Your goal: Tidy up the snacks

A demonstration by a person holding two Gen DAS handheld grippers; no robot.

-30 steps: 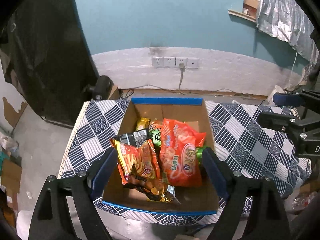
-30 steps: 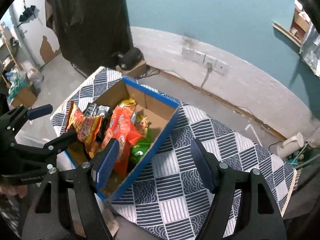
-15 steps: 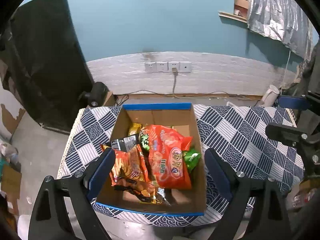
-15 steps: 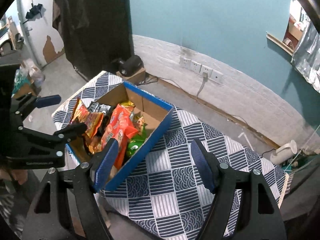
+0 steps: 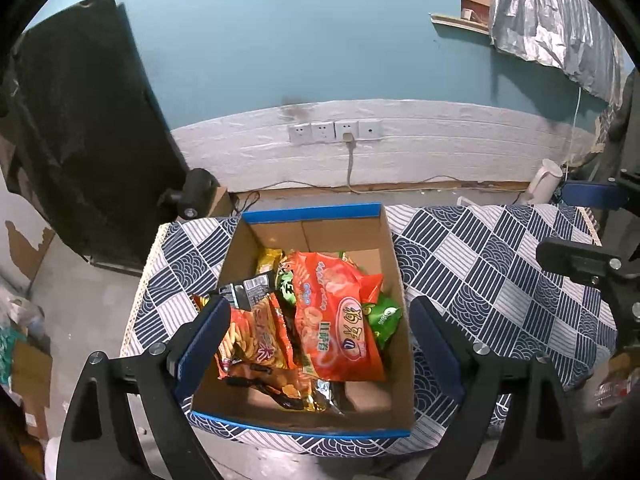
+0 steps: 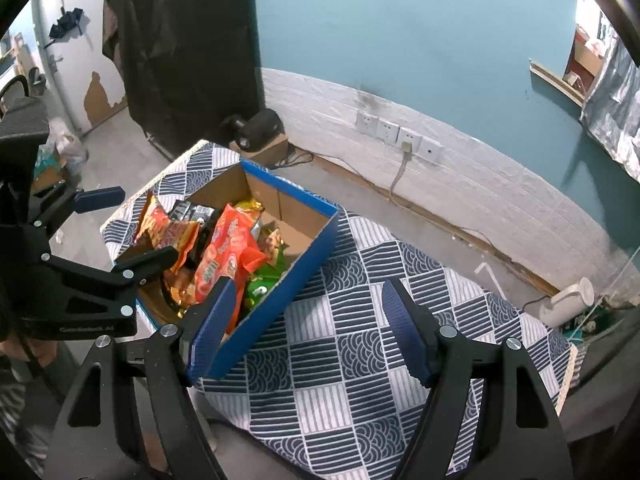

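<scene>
A blue-edged cardboard box sits on the left part of a table under a blue and white patterned cloth. It holds several snack bags: a big orange-red bag, an orange bag of sticks, a green bag, a black packet. My left gripper is open and empty, high above the box's near side. My right gripper is open and empty, above the cloth right of the box.
A white brick wall base with sockets runs behind the table. A black cloth hangs at the left, a small black device on a carton beside it. A white kettle stands on the floor at the right.
Both grippers have pulled up and back from the box, so the box and table look smaller. Both stay open. The snacks have not moved.
</scene>
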